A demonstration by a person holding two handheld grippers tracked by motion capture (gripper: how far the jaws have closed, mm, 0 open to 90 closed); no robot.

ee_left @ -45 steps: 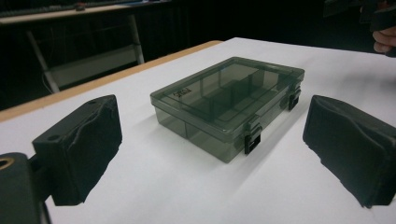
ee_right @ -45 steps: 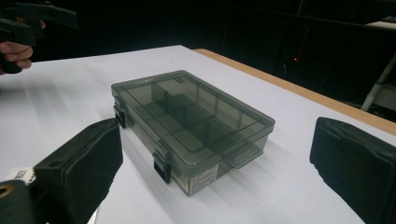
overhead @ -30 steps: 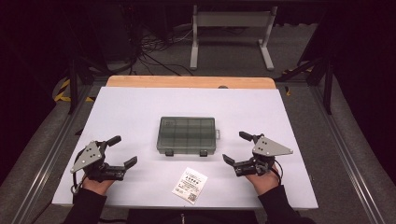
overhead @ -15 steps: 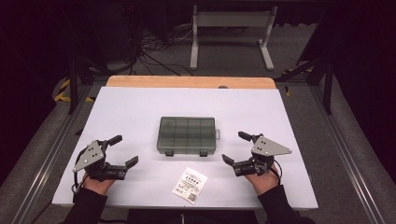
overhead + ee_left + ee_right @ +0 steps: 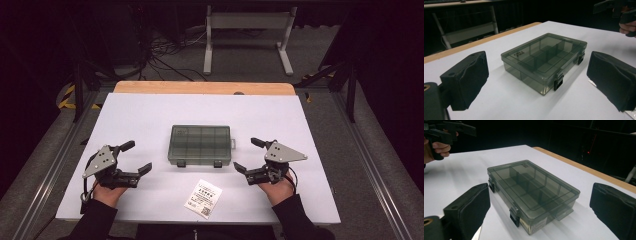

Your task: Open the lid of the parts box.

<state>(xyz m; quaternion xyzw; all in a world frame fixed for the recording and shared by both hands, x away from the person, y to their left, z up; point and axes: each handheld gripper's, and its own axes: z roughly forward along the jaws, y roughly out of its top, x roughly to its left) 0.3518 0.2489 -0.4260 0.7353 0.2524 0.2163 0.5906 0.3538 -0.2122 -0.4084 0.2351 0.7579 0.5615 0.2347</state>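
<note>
Flanking the shut, smoky translucent plastic compartment box (image 5: pixel 200 145), the left gripper (image 5: pixel 134 157) and right gripper (image 5: pixel 248 155) gape empty; better close in level, squarely toward its two black front latches (image 5: pixel 558 81).

I'm seeing the compartment box (image 5: pixel 201 145) sitting mid-table (image 5: pixel 150 110), my left gripper (image 5: pixel 131 157) resting well off to its left, my right gripper (image 5: pixel 248 155) just off its right, and a paper card (image 5: pixel 203 198) lying nearer me, in front of it.
</note>
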